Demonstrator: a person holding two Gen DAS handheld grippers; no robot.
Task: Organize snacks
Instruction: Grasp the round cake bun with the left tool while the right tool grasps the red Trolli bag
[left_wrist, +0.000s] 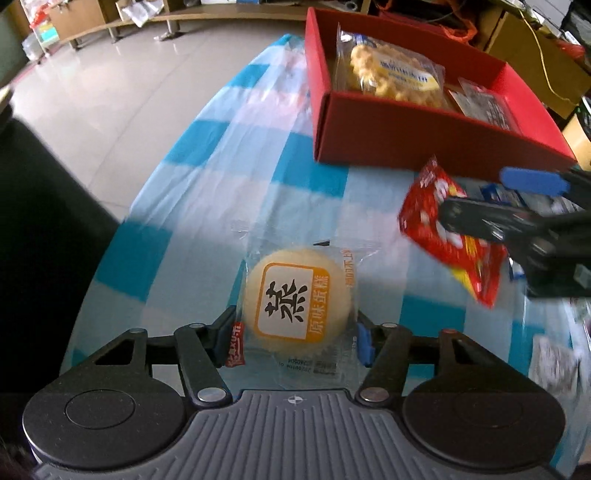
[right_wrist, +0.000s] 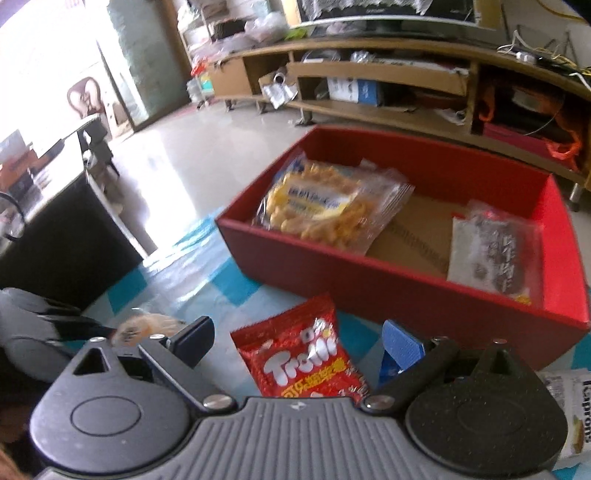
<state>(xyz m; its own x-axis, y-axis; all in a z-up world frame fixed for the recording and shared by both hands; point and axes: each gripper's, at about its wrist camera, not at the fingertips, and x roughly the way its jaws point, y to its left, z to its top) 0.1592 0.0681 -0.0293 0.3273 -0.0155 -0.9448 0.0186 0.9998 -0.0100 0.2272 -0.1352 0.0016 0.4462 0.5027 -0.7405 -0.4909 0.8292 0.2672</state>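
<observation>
My left gripper (left_wrist: 295, 332) has its jaws clamped on the wrapped steamed cake (left_wrist: 295, 302) over the checked cloth; the red box (left_wrist: 424, 144) lies ahead and right. The right gripper (right_wrist: 295, 343) stands apart around the red gummy packet (right_wrist: 299, 354).

The left gripper (left_wrist: 295, 334) has its fingers (left_wrist: 364, 341) pressed on the wrapped steamed cake (left_wrist: 295, 301). The red box (left_wrist: 417, 136) stands behind on the bench (left_wrist: 207, 206).

The left gripper (left_wrist: 293, 332) points steeply down, its two fingers closed in against either side of a wrapped steamed cake (left_wrist: 295, 302); the right gripper (right_wrist: 299, 343) tilts forward and down, its jaws spread wide, a red candy packet (right_wrist: 303, 354) lying between them with neither pad touching it.
</observation>
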